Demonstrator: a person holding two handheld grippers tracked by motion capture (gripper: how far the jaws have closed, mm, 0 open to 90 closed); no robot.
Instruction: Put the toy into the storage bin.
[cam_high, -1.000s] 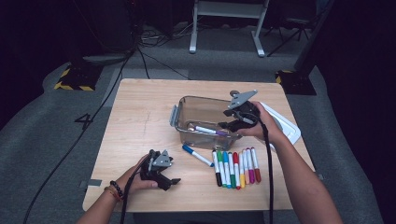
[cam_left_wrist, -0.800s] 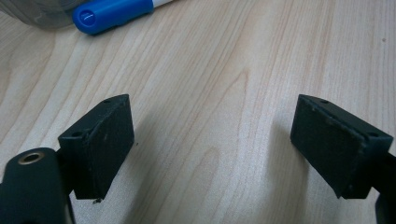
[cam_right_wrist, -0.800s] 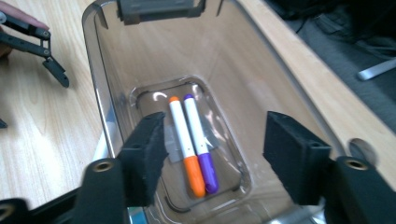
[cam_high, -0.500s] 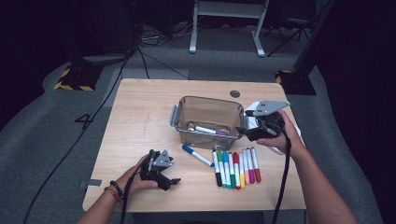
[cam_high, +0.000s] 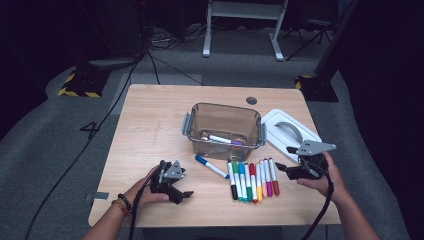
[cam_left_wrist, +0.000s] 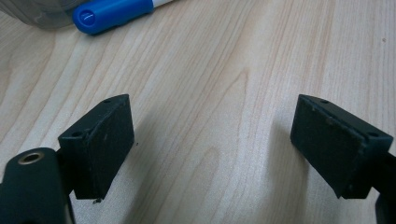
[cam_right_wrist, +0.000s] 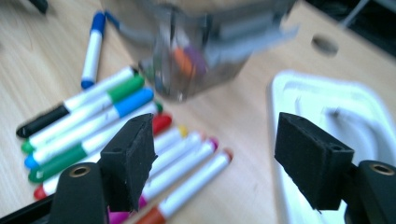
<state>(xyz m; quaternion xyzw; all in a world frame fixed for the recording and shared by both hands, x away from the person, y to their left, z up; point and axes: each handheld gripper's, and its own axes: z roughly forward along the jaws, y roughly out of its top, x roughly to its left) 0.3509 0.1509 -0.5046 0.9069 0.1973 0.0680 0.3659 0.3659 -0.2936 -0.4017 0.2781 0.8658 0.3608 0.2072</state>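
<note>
Table (cam_high: 150, 130): you sit at pale wood, a round hole (cam_high: 251, 100) near its far edge
Floor (cam_high: 65, 145): grey carpet; black cables (cam_high: 165, 65); yellow-black striped blocks (cam_high: 77, 92)
Behind: white metal stand (cam_high: 242, 25); darkness

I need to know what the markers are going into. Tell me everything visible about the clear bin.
The clear bin is a rectangular tub of smoky see-through plastic with rounded corners and grey latch clips on its two short ends. It stands upright and open near the middle of the wooden table. A few markers lie on its bottom, one with a purple cap. Its white lid lies beside it at the right in the high view; whether they touch is unclear. Neither gripper touches it.
</note>
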